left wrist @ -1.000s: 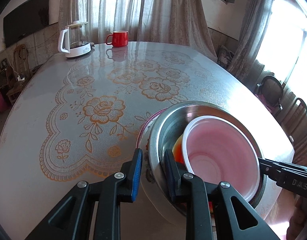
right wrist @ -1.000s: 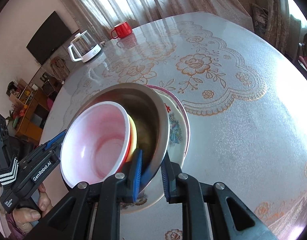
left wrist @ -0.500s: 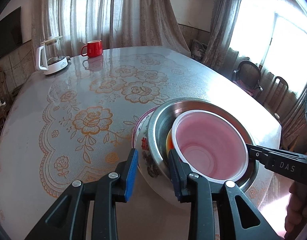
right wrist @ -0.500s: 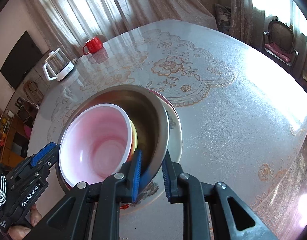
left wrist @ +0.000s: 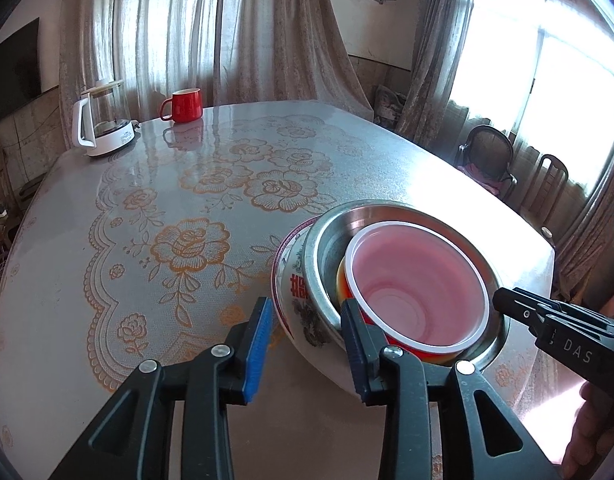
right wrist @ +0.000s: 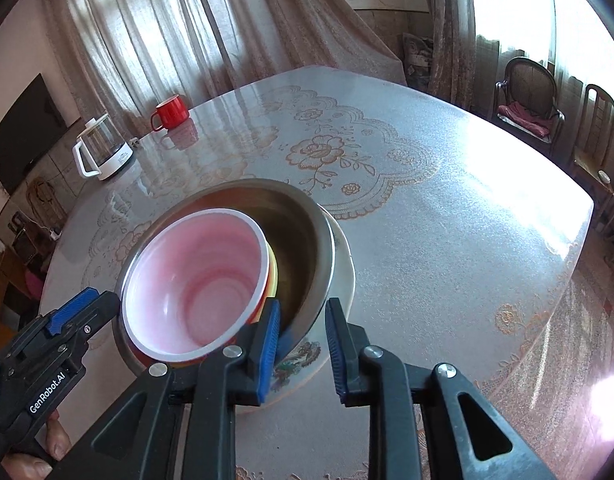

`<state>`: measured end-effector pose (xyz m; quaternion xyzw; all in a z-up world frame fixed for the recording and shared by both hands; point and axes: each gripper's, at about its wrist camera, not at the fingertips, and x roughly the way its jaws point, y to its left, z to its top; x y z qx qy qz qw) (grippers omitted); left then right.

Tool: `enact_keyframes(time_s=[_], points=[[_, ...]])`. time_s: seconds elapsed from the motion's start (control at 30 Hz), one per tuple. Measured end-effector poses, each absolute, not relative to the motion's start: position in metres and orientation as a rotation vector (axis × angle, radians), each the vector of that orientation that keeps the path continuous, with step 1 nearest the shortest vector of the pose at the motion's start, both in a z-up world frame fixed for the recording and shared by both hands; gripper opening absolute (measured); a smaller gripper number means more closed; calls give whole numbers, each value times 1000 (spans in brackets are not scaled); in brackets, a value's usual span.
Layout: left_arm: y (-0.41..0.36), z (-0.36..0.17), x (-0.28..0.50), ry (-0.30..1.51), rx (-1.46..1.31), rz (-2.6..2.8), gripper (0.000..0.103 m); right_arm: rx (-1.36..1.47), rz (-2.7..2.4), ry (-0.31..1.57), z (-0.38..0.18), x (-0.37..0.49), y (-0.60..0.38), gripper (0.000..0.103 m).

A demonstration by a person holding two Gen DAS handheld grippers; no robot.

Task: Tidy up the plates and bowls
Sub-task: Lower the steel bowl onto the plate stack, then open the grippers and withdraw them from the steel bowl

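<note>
A nested stack stands on the table: a pink-lined bowl (left wrist: 417,292) in a yellow bowl, inside a steel bowl (left wrist: 327,248), inside a white floral bowl (left wrist: 299,304). My left gripper (left wrist: 305,344) is open, its jaws either side of the stack's near rim. My right gripper (right wrist: 301,340) is open too, straddling the opposite rim, one finger inside the steel bowl (right wrist: 303,240) beside the pink-lined bowl (right wrist: 195,280), the other outside the floral bowl (right wrist: 343,276). The stack's base is hidden.
A red mug (left wrist: 185,106) and a glass kettle (left wrist: 105,124) stand at the table's far edge, also in the right wrist view as mug (right wrist: 171,112) and kettle (right wrist: 103,152). Chairs (right wrist: 527,100) stand beyond the table's right edge, near the window.
Both grippers have opened wider around the stack's rims and drawn back slightly. The stack of bowls now sits lower and more level on the table.
</note>
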<state>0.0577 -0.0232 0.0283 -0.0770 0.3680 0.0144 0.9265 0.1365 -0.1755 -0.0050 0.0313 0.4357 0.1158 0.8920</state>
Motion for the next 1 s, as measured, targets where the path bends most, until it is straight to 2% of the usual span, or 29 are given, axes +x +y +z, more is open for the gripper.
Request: enact_keyframes(time_s=[0.13,0.23,0.33,0.57,0.9,1.0], points=[[-24,30,51,738,-149,31,37,47,202,852,1,122,-174,23],[-24,32,44,719,-143,35,44,40,173,814,7,110,-174,23],[-23,33,37,710,-138,40,46,33,165,780,12,97,-170,29],[-20,29,21,707,-129,59,61,37,156,736,10,74,-154,36],[-15,27,9,700,-135,96,75,27,136,699,5,61,-144,42],[-16,28,7,694,-127,102,79,18,113,690,4,59,-141,47]])
